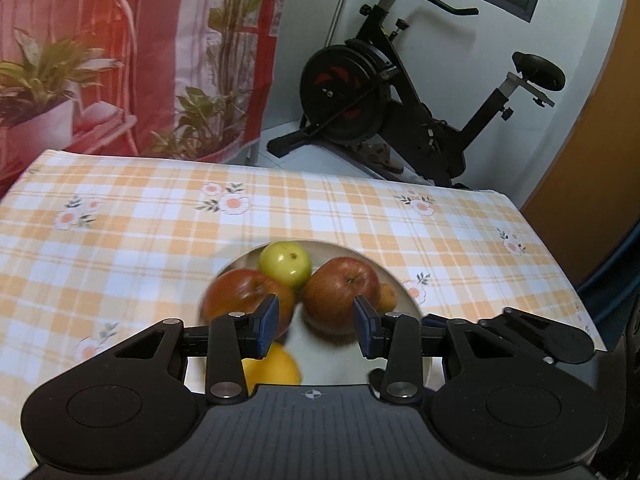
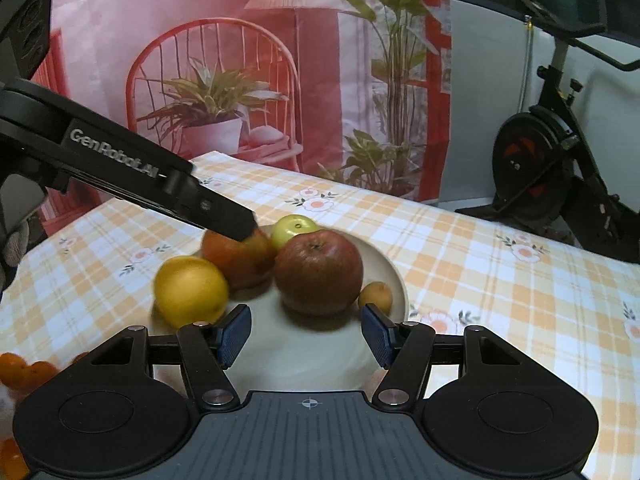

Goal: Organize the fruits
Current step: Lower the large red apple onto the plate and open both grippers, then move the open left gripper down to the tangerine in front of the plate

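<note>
A cream plate [image 2: 396, 276] on the checked tablecloth holds two red apples [image 2: 318, 272] [image 2: 236, 258], a green apple [image 2: 294, 229], a yellow lemon [image 2: 190, 290] and a small orange fruit [image 2: 375, 295]. My right gripper [image 2: 306, 334] is open and empty at the plate's near edge. My left gripper [image 1: 316, 326] is open and empty above the plate, its jaws in front of the two red apples [image 1: 340, 288] [image 1: 244, 300]. The green apple [image 1: 285, 262] lies behind, the lemon [image 1: 272, 368] below. The left gripper's body [image 2: 160, 184] reaches in over the left apple.
Several small oranges [image 2: 24, 372] lie at the table's near left. The checked tablecloth [image 1: 120, 232] covers the table. A printed backdrop [image 2: 240, 80] hangs behind it. An exercise bike [image 1: 400, 108] stands beyond the far right edge.
</note>
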A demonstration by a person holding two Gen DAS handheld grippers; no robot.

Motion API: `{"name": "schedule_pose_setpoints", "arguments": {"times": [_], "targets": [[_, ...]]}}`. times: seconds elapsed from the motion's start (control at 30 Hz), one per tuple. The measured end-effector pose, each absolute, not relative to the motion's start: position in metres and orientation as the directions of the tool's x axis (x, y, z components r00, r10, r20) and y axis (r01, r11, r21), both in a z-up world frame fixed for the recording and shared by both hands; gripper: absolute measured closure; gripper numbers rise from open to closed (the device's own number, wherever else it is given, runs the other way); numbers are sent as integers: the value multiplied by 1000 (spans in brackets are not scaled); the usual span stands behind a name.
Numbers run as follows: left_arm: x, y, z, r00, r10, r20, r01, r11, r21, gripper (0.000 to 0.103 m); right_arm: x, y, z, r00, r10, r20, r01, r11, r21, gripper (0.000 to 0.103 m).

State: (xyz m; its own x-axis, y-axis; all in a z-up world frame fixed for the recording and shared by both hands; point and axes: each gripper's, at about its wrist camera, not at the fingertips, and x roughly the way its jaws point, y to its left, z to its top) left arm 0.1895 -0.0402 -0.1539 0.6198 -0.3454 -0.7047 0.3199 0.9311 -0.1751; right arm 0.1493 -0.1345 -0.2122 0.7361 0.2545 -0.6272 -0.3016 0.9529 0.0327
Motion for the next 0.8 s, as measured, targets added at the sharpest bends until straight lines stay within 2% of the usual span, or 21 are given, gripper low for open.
{"name": "schedule_pose_setpoints", "arguments": {"times": [0.8], "targets": [[88, 38, -146, 682, -249, -688, 238, 965, -114, 61, 56, -101, -202, 721, 290, -629, -245, 956, 161, 46]]}}
